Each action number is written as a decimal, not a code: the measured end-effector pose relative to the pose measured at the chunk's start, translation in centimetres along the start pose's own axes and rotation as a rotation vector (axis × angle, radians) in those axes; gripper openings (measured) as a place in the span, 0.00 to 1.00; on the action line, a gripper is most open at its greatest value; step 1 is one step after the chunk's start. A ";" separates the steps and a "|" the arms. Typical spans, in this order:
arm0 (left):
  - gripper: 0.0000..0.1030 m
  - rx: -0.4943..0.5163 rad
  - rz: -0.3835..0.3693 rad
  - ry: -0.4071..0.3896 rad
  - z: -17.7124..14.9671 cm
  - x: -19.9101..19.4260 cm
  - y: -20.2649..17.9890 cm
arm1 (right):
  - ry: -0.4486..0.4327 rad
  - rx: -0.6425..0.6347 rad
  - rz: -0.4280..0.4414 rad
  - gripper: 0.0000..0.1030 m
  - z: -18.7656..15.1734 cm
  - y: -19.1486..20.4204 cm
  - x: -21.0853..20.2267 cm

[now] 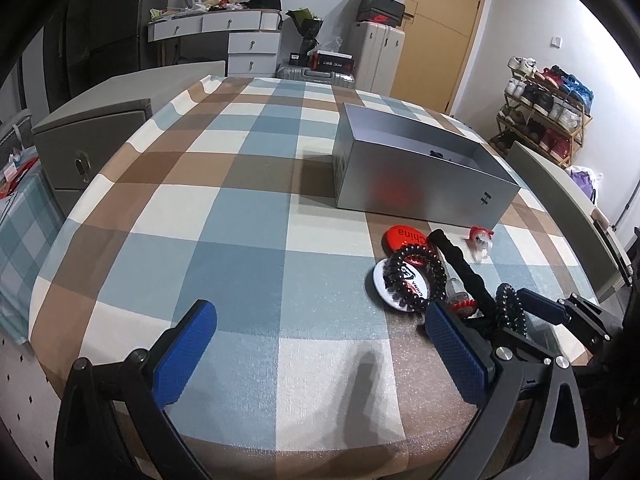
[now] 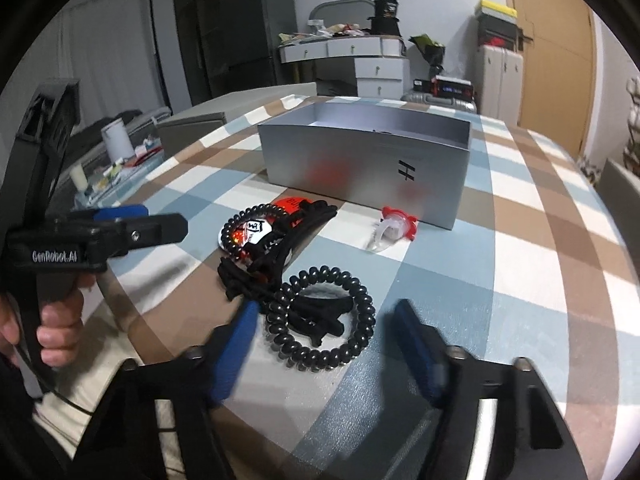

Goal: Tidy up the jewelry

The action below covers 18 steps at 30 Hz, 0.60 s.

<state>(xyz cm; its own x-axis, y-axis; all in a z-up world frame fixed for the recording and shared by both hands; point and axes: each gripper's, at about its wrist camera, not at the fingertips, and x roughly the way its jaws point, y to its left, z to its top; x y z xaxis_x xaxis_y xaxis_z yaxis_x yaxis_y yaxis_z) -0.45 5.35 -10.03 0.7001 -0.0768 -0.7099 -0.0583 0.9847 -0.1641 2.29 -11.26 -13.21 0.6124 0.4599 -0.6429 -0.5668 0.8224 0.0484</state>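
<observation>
A round table covered with a blue, brown and cream checked cloth fills both views. An open-topped silver-grey cardboard box marked with a black H-like sign is seen above the middle of the right wrist view and at the upper right of the left wrist view; something dark lies inside it, too little of it showing to be named.

Below the box a cluster of jewelry is gathered on the cloth. A black coiled spiral bracelet lies flat at the lower middle of the right wrist view, with a tangle of black knotted cord running through and above it. A second black beaded bracelet rests on a white round badge, beside a red oval badge printed "China". A small red and clear plastic piece lies apart, just below the box's front wall.

The right gripper is seen with its blue-padded jaws apart, standing on either side of the spiral bracelet; the left pad is at the coil's edge and no firm grip is seen.

The left gripper is held with its jaws wide apart over bare cloth at the lower part of its own view, nothing between them. A hand on its handle shows at the left edge of the right wrist view.
</observation>
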 end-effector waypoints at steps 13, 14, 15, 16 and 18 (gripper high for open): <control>0.99 0.034 -0.001 0.012 1.1 0.6 -0.6 | -0.078 0.053 0.043 0.45 -0.4 -1.3 -1.7; 0.99 0.047 -0.014 0.023 1.3 0.8 -0.8 | -0.088 0.064 0.048 0.45 -0.4 -1.6 -1.9; 0.99 0.071 -0.028 0.046 1.4 1.3 -1.1 | -0.099 0.077 0.054 0.45 -0.4 -1.9 -2.2; 0.99 0.085 -0.032 0.058 1.5 1.5 -1.3 | -0.106 0.088 0.060 0.45 -0.4 -2.1 -2.3; 0.99 0.150 -0.048 0.087 1.9 2.2 -2.1 | -0.120 0.107 0.063 0.45 -0.4 -2.6 -2.7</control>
<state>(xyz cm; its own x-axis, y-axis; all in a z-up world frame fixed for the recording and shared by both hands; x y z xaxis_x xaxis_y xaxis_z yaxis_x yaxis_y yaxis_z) 2.57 3.37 -9.97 0.6347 -0.1309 -0.7616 0.0845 0.9914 -0.1000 1.89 -14.74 -11.90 0.6427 0.5428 -0.5407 -0.5482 0.8188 0.1704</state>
